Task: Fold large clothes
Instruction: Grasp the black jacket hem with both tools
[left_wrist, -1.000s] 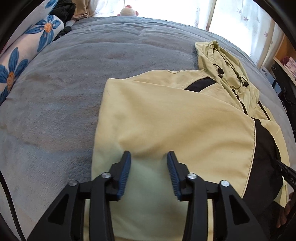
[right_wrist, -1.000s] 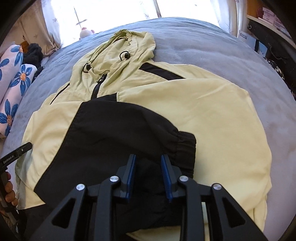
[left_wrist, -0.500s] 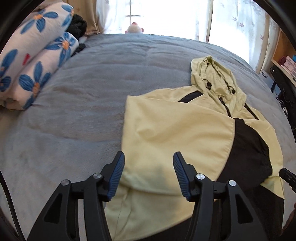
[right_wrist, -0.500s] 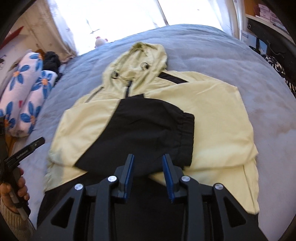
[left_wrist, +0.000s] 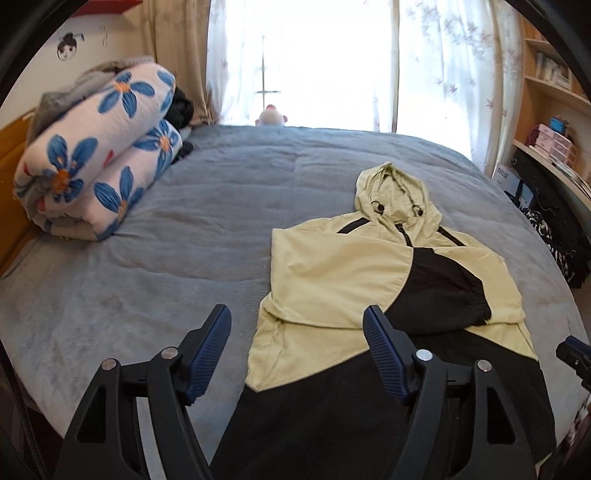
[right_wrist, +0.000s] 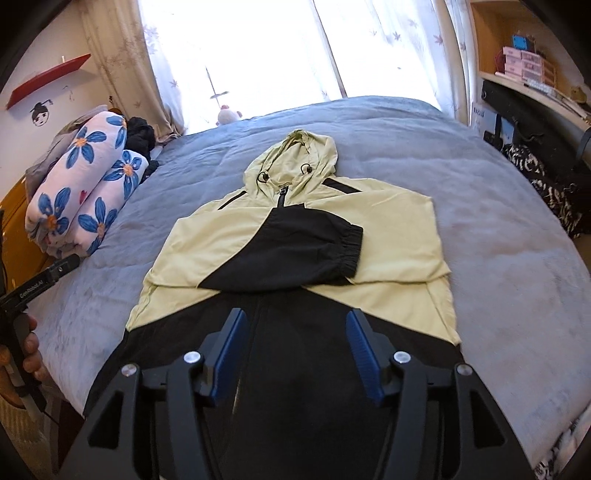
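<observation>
The bed (right_wrist: 498, 295) in front of me is covered edge to edge by a grey plush blanket (left_wrist: 221, 206). Directly on it lies the yellow-and-black hooded jacket (right_wrist: 391, 236), flat, hood toward the window, both sleeves folded across the chest, the black-cuffed sleeve uppermost. At the bed's left edge rests a rolled quilt with blue flowers (left_wrist: 99, 170), well apart from the jacket, with dark clothing (right_wrist: 138, 134) just behind it and a small plush toy (left_wrist: 271, 116) at the far edge.

A grey bed (left_wrist: 221, 206) is seen beyond the fingers; floral rolled bedding (left_wrist: 99, 155) is stacked far left, a plush toy (left_wrist: 271, 116) by the window, shelves (left_wrist: 550, 96) far right.
</observation>
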